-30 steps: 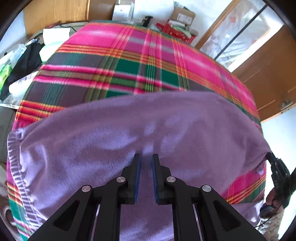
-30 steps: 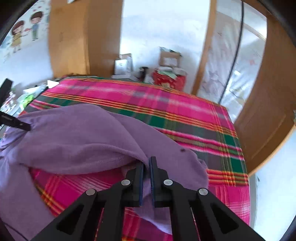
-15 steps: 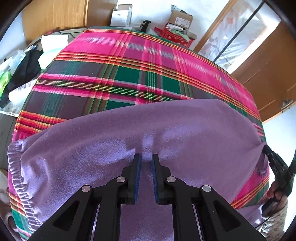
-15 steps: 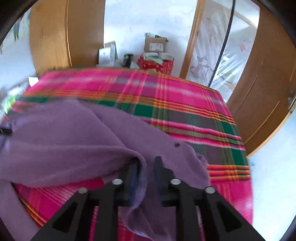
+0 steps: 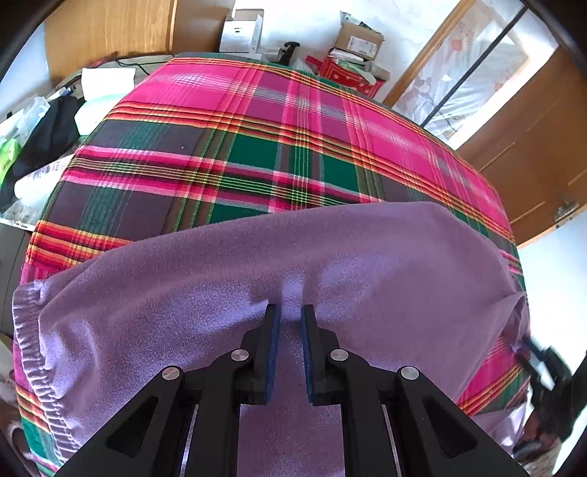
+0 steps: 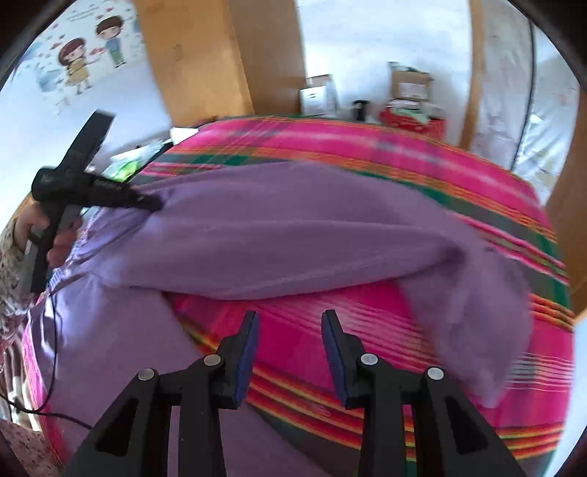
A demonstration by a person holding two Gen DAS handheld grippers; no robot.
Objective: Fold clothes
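A purple fleece garment (image 5: pixel 330 257) lies across a bed with a pink, green and orange plaid cover (image 5: pixel 256 146). My left gripper (image 5: pixel 290 312) is shut on a raised ridge of the purple fabric near the bed's front edge. The right wrist view shows that same gripper (image 6: pixel 154 202) pinching the garment (image 6: pixel 293 227) at the left, with a hand (image 6: pixel 55 249) on its handle. My right gripper (image 6: pixel 290 323) hovers over bare plaid cover (image 6: pixel 367 146), its jaws opening with nothing between them. A loose purple flap (image 6: pixel 477 330) lies to its right. The right gripper (image 5: pixel 528 348) appears blurred at the left wrist view's right edge.
Cardboard boxes (image 5: pixel 242 31) and a red box (image 5: pixel 348 77) stand against the far wall. Bags, papers and dark cloth (image 5: pixel 44 132) crowd the surface left of the bed. A wooden door (image 5: pixel 532 146) is at the right. A thin cable (image 6: pixel 51 367) hangs at the left.
My right gripper let go of the purple fold, opened and swung left over bare plaid cover. The released fabric dropped at the right. My left gripper kept its grip and stayed put.
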